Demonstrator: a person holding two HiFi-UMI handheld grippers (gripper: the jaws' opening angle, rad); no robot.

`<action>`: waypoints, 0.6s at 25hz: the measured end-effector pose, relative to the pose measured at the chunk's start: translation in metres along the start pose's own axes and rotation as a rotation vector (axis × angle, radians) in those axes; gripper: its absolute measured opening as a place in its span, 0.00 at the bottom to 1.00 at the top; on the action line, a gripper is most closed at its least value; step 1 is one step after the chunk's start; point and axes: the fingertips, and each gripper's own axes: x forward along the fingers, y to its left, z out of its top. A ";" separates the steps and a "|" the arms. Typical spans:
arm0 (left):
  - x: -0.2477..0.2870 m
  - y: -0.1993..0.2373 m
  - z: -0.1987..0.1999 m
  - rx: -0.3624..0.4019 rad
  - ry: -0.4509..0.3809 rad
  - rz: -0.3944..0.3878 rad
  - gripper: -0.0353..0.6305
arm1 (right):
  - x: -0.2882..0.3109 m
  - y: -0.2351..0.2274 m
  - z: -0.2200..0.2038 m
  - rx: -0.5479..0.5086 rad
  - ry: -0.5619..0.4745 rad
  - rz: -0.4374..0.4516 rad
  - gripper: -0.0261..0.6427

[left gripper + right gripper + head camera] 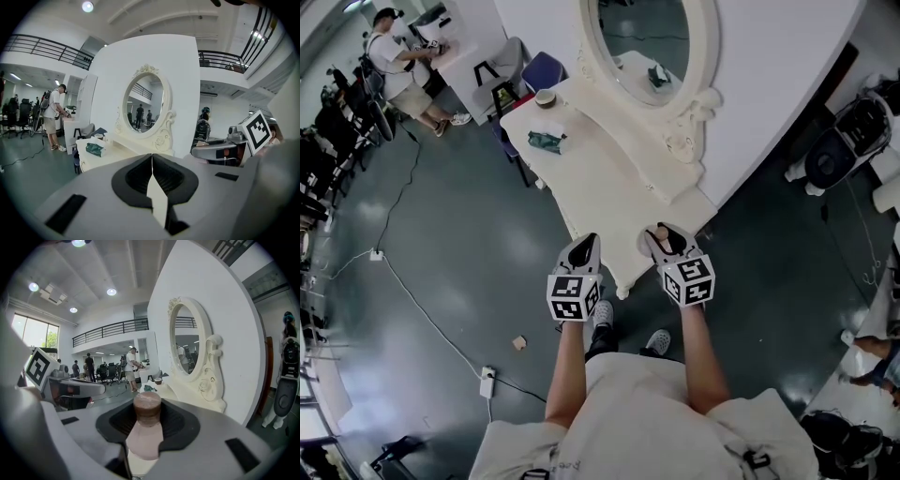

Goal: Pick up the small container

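Right claw [147,404]: pinching the small container [146,432], pads on either side of it, brown cap up.
Left claw [152,161]: jaws pressed together, nothing between them.
Surface [609,187]: white vanity against a white wall panel. Both claws sit side by side at its near end, apart from each other.
Mirror [642,37]: oval, ornate white frame, at the back of the vanity.
Green packet [546,142]: lying at the far end of the vanity.
Container position: off the vanity, in the right claw, pinkish body.
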 end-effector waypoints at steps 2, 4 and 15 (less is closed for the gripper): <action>0.000 0.002 0.002 0.002 -0.003 0.000 0.09 | 0.003 0.001 0.003 -0.004 0.002 0.006 0.25; 0.000 0.005 0.005 0.005 -0.009 0.000 0.09 | 0.005 0.001 0.008 -0.005 -0.004 0.008 0.25; 0.000 0.000 0.018 0.015 -0.034 -0.024 0.10 | 0.001 0.000 0.021 0.000 -0.024 -0.003 0.25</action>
